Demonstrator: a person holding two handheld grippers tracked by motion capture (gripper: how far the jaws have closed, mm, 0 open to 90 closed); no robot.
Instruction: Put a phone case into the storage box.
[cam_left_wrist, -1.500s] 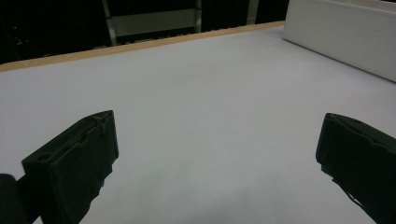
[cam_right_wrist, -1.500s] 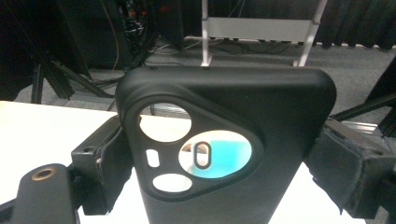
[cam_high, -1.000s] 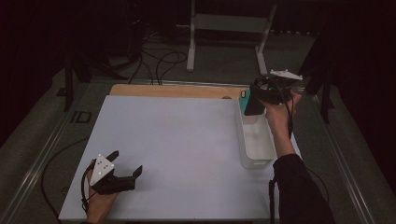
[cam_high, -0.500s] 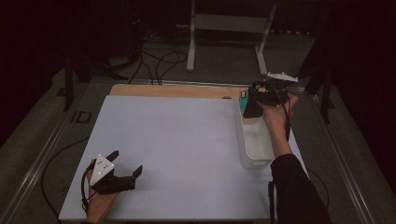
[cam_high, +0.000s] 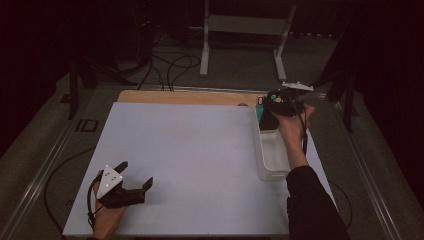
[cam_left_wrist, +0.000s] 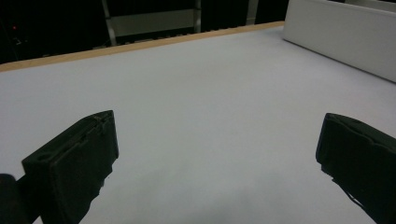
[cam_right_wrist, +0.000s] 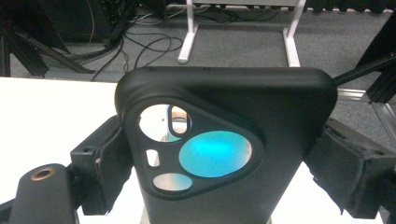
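Observation:
My right gripper (cam_right_wrist: 224, 172) is shut on a black phone case (cam_right_wrist: 261, 102) with a camera cutout that shows teal through its holes. A jaw presses each side of the case. In the high view the right gripper (cam_high: 270, 111) holds the phone case (cam_high: 266, 120) upright over the far end of a clear plastic bin (cam_high: 272, 157). At the near left of the white mat (cam_high: 190, 150), my left gripper (cam_high: 136, 173) rests low and open. Nothing lies between the left gripper's (cam_left_wrist: 217, 154) jaws.
The bin's white wall (cam_left_wrist: 341, 32) stands at the mat's right side. A wooden strip (cam_high: 185, 96) runs along the table's far edge. Beyond it are a white metal stand (cam_high: 245, 30) and cables (cam_high: 170, 65) on the dark floor.
The right hand has shifted slightly lower and left with the phone case. The left gripper has stayed put.

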